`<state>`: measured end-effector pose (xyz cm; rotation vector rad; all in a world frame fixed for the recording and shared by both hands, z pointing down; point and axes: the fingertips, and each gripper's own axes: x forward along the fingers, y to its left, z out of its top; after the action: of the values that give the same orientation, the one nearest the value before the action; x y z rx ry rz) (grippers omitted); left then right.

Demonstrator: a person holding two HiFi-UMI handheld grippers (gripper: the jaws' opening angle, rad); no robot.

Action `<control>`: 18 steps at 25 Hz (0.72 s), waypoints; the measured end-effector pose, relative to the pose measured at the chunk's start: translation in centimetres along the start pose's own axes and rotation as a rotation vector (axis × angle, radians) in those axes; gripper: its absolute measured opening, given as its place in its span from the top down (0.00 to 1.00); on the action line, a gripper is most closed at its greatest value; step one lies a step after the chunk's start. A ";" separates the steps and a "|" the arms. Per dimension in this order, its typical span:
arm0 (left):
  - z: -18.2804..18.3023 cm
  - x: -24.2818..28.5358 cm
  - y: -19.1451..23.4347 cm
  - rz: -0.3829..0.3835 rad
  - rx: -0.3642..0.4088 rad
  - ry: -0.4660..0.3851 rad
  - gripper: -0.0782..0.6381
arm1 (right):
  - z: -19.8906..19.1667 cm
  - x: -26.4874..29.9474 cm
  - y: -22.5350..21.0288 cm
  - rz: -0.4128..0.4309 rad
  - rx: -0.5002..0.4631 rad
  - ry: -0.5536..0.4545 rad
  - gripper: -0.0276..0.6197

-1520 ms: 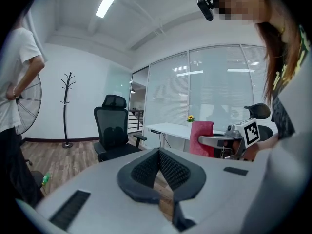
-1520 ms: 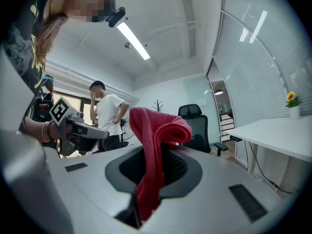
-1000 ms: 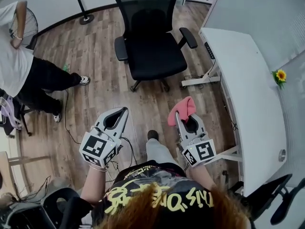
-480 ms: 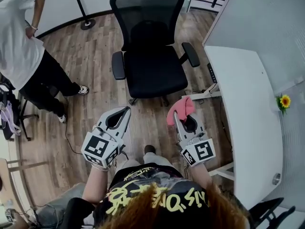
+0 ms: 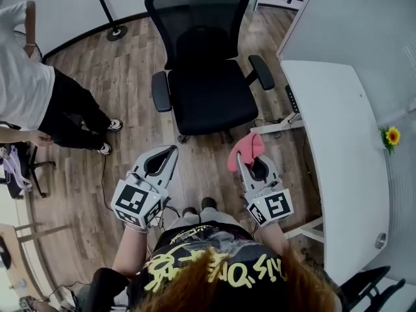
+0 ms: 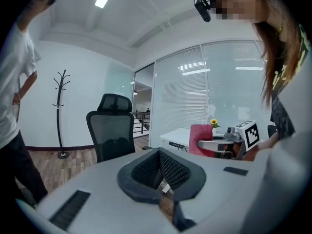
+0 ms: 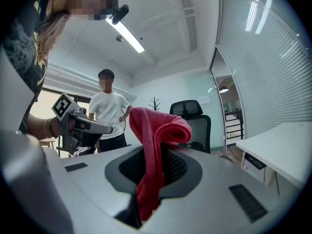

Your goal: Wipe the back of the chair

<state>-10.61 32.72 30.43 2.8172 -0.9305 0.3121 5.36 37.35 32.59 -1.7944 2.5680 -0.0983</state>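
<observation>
chair (image 5: 207, 90) apart, ahead of right tool (image 5: 242, 157) gripping cloth (image 5: 249, 145)

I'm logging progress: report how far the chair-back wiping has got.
Done: the right gripper is shut on the pink cloth. In hand: both grippers hang in front of the chair, short of it; the left gripper is shut, empty. Left: all wiping; the cloth touches no part of the backrest.

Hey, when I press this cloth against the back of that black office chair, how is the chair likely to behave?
The chair will probably roll or swivel away: it stands free on smooth wood floor. Its mesh back likely flexes under pressure. The pink cloth, folded over the right gripper jaws, looks floppy.
</observation>
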 end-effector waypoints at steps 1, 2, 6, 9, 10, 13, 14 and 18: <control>0.1 0.2 0.1 -0.001 0.002 -0.001 0.90 | 0.1 0.3 -0.2 -0.003 0.000 -0.005 0.86; 0.1 0.5 0.3 -0.004 0.002 -0.001 0.90 | 0.2 0.5 -0.4 -0.006 0.000 -0.009 0.86; 0.3 1.7 0.6 -0.011 0.000 0.001 0.90 | 0.6 1.2 -1.4 -0.008 -0.008 -0.011 0.86; 0.6 2.5 0.7 0.000 0.005 -0.006 0.90 | 0.7 1.3 -2.6 -0.008 -0.015 -0.012 0.86; 0.7 2.8 0.7 0.006 0.007 -0.007 0.90 | 0.8 1.3 -3.1 -0.009 -0.016 -0.015 0.86; 0.8 3.5 0.6 0.020 0.006 -0.008 0.90 | 0.8 1.5 -4.1 -0.004 -0.020 -0.018 0.86; 0.7 3.6 0.5 0.023 0.003 -0.007 0.90 | 0.7 1.6 -4.4 -0.001 -0.023 -0.015 0.86; 0.0 4.2 0.7 0.029 -0.008 0.013 0.90 | 0.2 2.3 -5.3 0.003 -0.014 -0.007 0.86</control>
<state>-7.76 29.76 31.47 2.7933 -0.9691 0.3297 9.53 33.43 32.74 -1.7916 2.5730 -0.0742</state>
